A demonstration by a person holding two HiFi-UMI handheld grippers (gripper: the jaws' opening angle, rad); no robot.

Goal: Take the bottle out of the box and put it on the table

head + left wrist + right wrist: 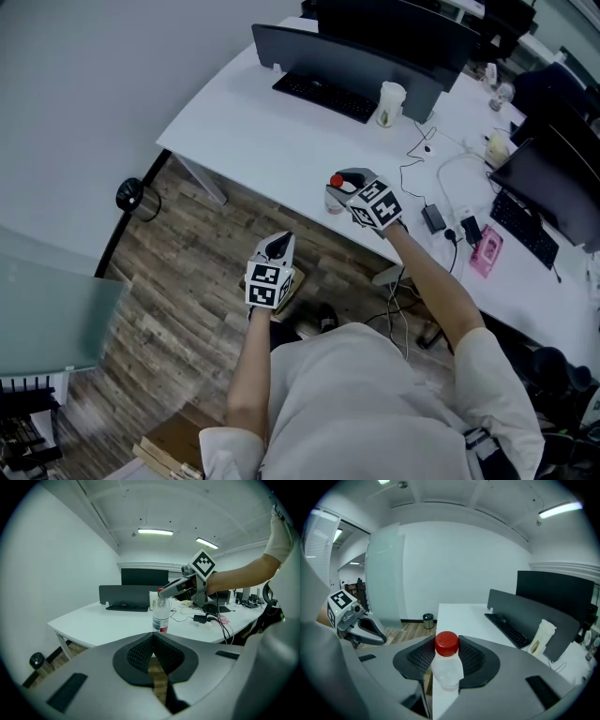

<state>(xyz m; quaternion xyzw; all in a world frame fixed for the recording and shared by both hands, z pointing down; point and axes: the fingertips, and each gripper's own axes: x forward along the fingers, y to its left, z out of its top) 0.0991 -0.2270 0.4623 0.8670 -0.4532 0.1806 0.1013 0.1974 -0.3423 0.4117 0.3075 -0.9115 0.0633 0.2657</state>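
A clear plastic bottle [447, 667] with a red cap [446, 644] stands upright between the pads of my right gripper [446, 660], which is shut on its neck. In the head view the bottle [334, 197] and right gripper [347, 185] hang at the near edge of the white table [253, 131]. The left gripper view shows the bottle [161, 616] by that edge; its base is hidden. My left gripper [278, 246] hovers over the wooden floor, left of the table edge, shut with nothing in it [152, 641]. A brown box [289, 284] peeks out beneath it.
On the table stand a dark screen panel [356, 56], a keyboard [323, 96] and a paper cup [390, 103]. Cables, a power strip [434, 218] and a pink item [487, 251] lie to the right. A small bin [130, 195] stands on the floor at the left.
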